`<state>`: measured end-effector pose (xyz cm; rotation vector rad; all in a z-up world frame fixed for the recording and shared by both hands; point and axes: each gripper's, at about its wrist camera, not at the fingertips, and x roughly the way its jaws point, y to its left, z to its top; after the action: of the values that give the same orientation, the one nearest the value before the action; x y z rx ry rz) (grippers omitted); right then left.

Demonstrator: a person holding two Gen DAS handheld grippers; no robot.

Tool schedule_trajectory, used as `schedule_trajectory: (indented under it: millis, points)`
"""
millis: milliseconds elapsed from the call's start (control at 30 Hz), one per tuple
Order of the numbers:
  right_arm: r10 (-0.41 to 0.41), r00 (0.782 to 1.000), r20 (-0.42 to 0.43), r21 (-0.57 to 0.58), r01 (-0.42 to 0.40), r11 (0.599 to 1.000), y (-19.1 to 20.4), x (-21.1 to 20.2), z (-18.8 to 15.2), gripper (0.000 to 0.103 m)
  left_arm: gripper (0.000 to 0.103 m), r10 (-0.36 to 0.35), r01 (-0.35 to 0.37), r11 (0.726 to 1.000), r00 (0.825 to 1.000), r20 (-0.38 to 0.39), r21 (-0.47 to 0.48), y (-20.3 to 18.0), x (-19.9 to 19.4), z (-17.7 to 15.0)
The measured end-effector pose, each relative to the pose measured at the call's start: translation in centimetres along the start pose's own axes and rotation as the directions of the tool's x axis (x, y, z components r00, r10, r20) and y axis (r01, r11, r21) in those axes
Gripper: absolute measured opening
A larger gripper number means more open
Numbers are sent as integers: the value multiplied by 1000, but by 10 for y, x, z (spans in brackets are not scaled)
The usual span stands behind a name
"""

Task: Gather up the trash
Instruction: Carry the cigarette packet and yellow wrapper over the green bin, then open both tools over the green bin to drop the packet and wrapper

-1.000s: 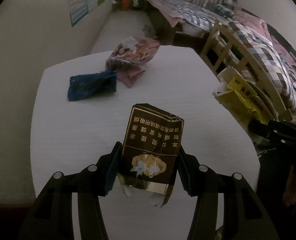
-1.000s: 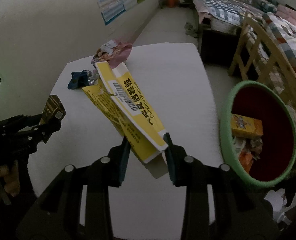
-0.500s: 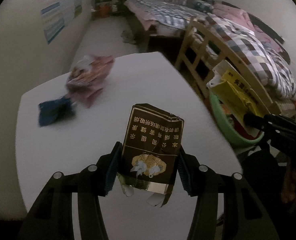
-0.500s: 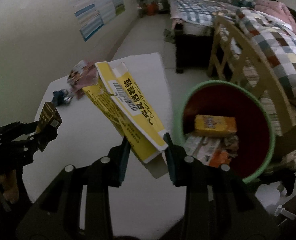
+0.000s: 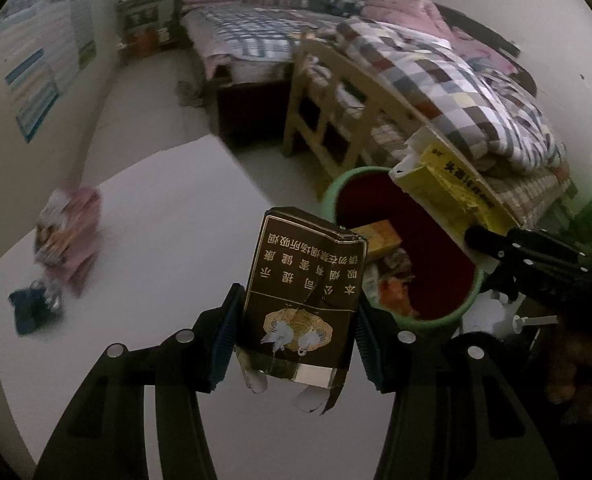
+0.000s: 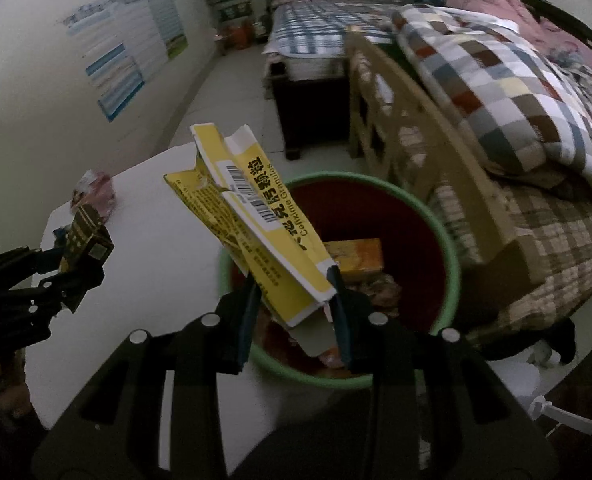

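My left gripper [image 5: 296,320] is shut on a crumpled dark brown cigarette pack [image 5: 304,284], held upright near the right edge of the white table [image 5: 168,208]. My right gripper [image 6: 296,304] is shut on a flattened yellow medicine box [image 6: 252,216], which hangs above the green-rimmed, red-lined trash bin [image 6: 452,248]. The same bin [image 5: 440,322] lies just right of the cigarette pack in the left wrist view, with the yellow box [image 5: 448,188] over its far rim. Several wrappers and an orange carton [image 6: 356,256] lie inside the bin.
A pink snack wrapper [image 5: 68,236] and a crumpled blue wrapper [image 5: 34,308] lie on the table's left side. A wooden bed frame [image 5: 336,120] with a checked quilt [image 6: 496,80] stands right behind the bin. A white spray bottle [image 6: 552,412] sits on the floor by the bin.
Both grippers have swung to the right with their loads, off the table's middle toward the bin. The yellow box now hangs over the bin's mouth; the wrappers have slid to the left of view.
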<state>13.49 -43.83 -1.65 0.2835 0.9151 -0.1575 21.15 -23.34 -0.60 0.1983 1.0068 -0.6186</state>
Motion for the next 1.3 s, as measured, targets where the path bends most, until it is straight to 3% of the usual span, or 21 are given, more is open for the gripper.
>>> schedule_trajectory:
  millis: [433,600,833,933,967,1033,1100,1167,1200,1300]
  points:
    - [-71,997,-20,72,73,995,-58,11,-3,33,50,-98,99,993,995,-27,65,-58,40,39]
    - [-67,997,-30,97,70,993,-69,18,-7,33,50,-153,157,985,987,-58,66,-75,54,43]
    - [-53,998,-31,123,56,991,-78,25,-9,33,51,-162,170,982,982,-98,79,-89,71,45]
    - [-47,998,-34,122,51,991,-79,28,-8,35,53,-172,180,981,979,-108,72,-90,75,45]
    - [-46,998,-37,119,50,992,-79,29,-8,36,60,-175,183,981,978,-112,69,-89,76,45]
    - [-44,998,-42,115,48,992,-79,29,-9,41,75,-175,181,982,979,-103,59,-88,75,46]
    - [-47,998,-45,104,51,993,-78,30,-8,47,82,-168,173,984,982,-90,46,-86,73,46]
    - [-54,998,-42,99,58,993,-77,29,-9,61,90,-170,171,985,982,-77,18,-79,70,45]
    - [-56,998,-41,94,60,994,-76,29,-9,70,92,-167,168,986,983,-70,5,-76,68,45]
    - [-67,997,-39,72,69,995,-70,27,-8,81,93,-162,162,987,985,-60,-10,-69,64,45]
